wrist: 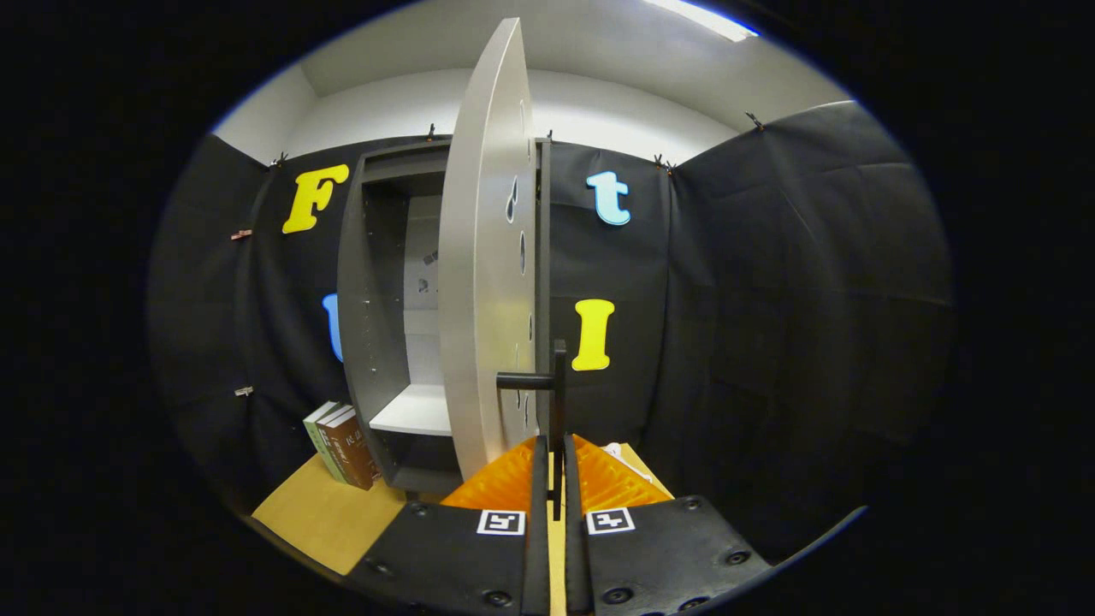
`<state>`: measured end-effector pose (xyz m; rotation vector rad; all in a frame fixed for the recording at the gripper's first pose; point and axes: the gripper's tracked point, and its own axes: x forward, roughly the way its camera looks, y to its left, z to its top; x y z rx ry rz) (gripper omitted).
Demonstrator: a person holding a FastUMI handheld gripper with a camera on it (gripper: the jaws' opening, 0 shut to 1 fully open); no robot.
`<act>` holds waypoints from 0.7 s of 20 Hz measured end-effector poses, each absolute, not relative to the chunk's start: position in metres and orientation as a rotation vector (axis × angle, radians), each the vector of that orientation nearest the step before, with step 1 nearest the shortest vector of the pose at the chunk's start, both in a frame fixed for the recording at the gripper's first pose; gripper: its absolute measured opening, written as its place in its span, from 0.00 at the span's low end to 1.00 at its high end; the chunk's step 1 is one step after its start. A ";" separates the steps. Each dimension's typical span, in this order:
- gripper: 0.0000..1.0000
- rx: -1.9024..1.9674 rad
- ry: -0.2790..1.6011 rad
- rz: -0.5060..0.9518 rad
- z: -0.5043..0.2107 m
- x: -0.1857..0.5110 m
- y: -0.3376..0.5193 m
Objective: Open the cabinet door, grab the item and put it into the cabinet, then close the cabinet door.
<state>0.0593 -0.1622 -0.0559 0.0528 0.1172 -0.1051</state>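
Claw [557, 479] clamped on handle [558, 402] of half-open cabinet door [483, 257], books [340, 443] beside cabinet [376, 299].

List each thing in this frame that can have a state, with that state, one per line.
Cabinet door: swung partly open, seen nearly edge-on.
Door handle: clamped between the gripper's fingers.
Gripper: shut on the door handle.
Cabinet: open, white shelf visible inside with nothing seen on it.
Books: outside the cabinet, standing on the table, leaning against its left side.
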 end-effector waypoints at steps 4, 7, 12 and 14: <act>0.09 0.053 0.105 -0.151 -0.053 0.055 -0.201; 0.09 0.013 0.087 -0.115 -0.049 0.045 -0.192; 0.05 -0.121 0.070 -0.142 -0.042 0.040 -0.188; 0.10 -0.098 0.095 -0.096 -0.044 0.028 -0.169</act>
